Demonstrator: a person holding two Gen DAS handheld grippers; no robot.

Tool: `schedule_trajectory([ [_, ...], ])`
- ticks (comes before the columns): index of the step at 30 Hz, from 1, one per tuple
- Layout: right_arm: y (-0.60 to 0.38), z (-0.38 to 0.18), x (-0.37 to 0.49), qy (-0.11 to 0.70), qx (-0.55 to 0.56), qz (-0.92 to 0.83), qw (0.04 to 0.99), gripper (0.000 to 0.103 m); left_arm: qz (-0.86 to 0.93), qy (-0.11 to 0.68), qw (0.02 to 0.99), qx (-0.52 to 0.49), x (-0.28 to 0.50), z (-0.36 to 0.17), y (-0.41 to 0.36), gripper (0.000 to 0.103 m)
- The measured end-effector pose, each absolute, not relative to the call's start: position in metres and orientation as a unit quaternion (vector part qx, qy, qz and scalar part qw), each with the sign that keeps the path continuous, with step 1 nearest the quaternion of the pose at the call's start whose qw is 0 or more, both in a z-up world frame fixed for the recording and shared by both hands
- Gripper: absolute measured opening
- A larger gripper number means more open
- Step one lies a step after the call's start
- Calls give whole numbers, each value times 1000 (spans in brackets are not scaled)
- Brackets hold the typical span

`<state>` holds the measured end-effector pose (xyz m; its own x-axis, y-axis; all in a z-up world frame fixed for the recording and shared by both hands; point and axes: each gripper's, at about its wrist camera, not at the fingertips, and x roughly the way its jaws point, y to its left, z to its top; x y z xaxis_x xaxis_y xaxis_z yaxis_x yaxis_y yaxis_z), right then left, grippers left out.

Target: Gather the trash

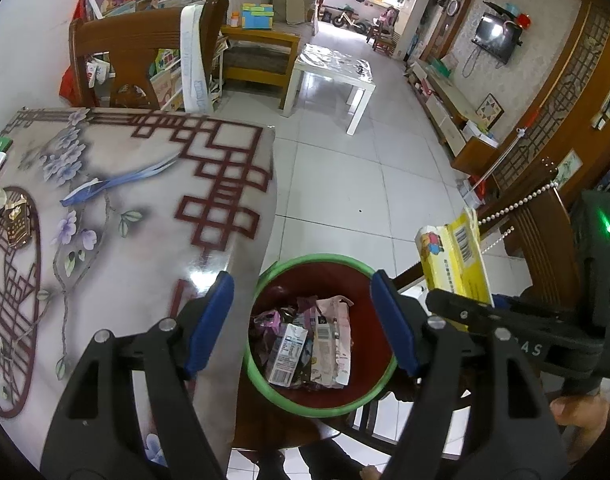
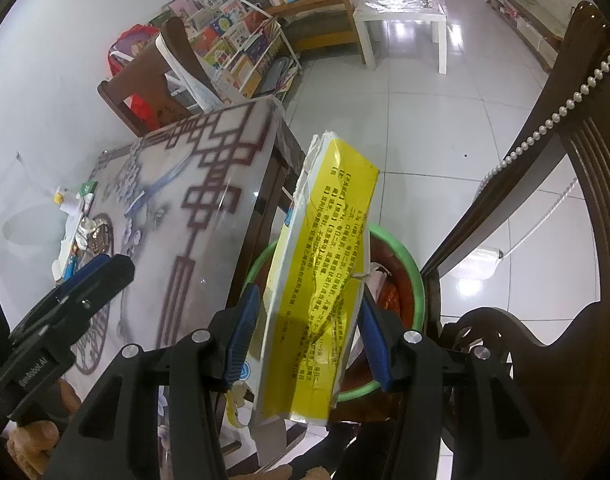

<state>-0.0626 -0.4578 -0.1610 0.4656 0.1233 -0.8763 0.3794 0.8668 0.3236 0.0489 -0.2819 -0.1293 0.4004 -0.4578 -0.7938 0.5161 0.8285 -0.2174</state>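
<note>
Tabletop (image 1: 153, 216) first: the glossy rectangular surface printed with a dark red lattice, pale blossoms and a blue bird is bare across most of what you can see, and only its far left edge carries a small heap of leftover scraps (image 1: 3, 208), among them a crumpled white wrapper and a brown-and-gold packet. Beside the near corner of that surface, on a dark wooden chair (image 2: 577, 240) draped with a string of white beads, stands the round dark red bin with a green rim (image 1: 265, 364), and it already holds several flattened cartons and torn wrappers (image 1: 309, 344), so part of the collecting looks done. Your right gripper (image 2: 305, 332) has its blue-padded fingers (image 2: 241, 332) clamped on a flattened yellow and white cardboard box printed with black text (image 2: 325, 264), and the box hangs tilted just above the bin's mouth, not yet let go. Your left gripper (image 1: 303, 324) hovers over the same bin with its fingers spread apart and nothing between them. You look close to dropping the box in; after that, my guess is the heap at the far edge is what remains, though I cannot tell how many pieces it holds.
</note>
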Motion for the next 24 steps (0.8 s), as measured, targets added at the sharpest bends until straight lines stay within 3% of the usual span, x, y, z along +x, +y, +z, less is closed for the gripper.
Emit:
schedule_trajectory([
  [24,-433,-187,-45,555,208,-65,803,50,-247,456,855,-1,46,-120,-219,71],
])
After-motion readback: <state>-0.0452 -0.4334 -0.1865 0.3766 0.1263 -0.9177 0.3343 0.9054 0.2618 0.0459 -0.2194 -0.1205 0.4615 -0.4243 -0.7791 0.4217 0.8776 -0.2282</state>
